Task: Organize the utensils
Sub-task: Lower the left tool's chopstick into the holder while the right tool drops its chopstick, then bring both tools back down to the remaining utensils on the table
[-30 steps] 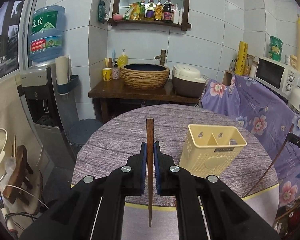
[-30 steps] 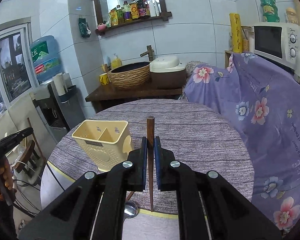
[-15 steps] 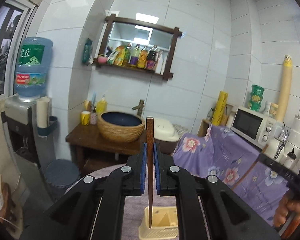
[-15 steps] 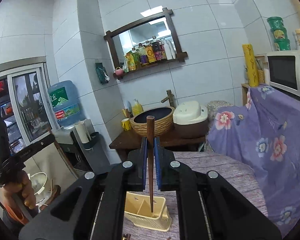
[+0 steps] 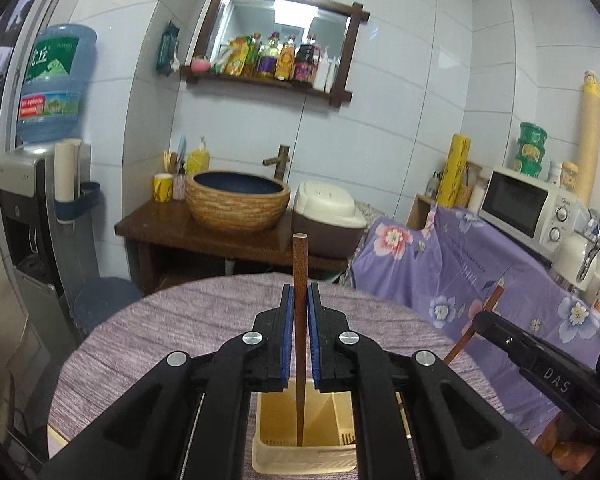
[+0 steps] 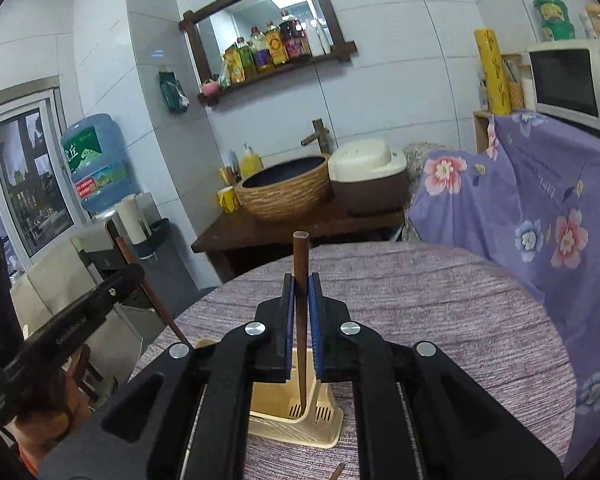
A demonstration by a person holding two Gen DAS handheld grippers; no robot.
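Note:
My left gripper (image 5: pixel 299 300) is shut on a brown wooden chopstick (image 5: pixel 299 280) held upright, its thin tip down inside the cream plastic utensil holder (image 5: pixel 278 452) below the jaws. My right gripper (image 6: pixel 300 292) is shut on a second brown chopstick (image 6: pixel 300 264), also upright, tip down inside the same divided holder (image 6: pixel 276 420). The holder stands on the round purple-grey table (image 6: pixel 440 312). The right gripper shows at the right of the left wrist view (image 5: pixel 540 364); the left gripper shows at the left of the right wrist view (image 6: pixel 72 328).
Behind the table is a dark wooden counter (image 5: pixel 188 232) with a woven basin (image 5: pixel 238 200) and a rice cooker (image 5: pixel 326 216). A purple floral cloth (image 5: pixel 480 272) covers furniture at right under a microwave (image 5: pixel 528 208). A water dispenser (image 5: pixel 24 200) stands at left.
Both grippers came from level to high above the table, then dropped towards the holder. Both chopstick tips now reach inside the holder. Both grips have stayed shut.

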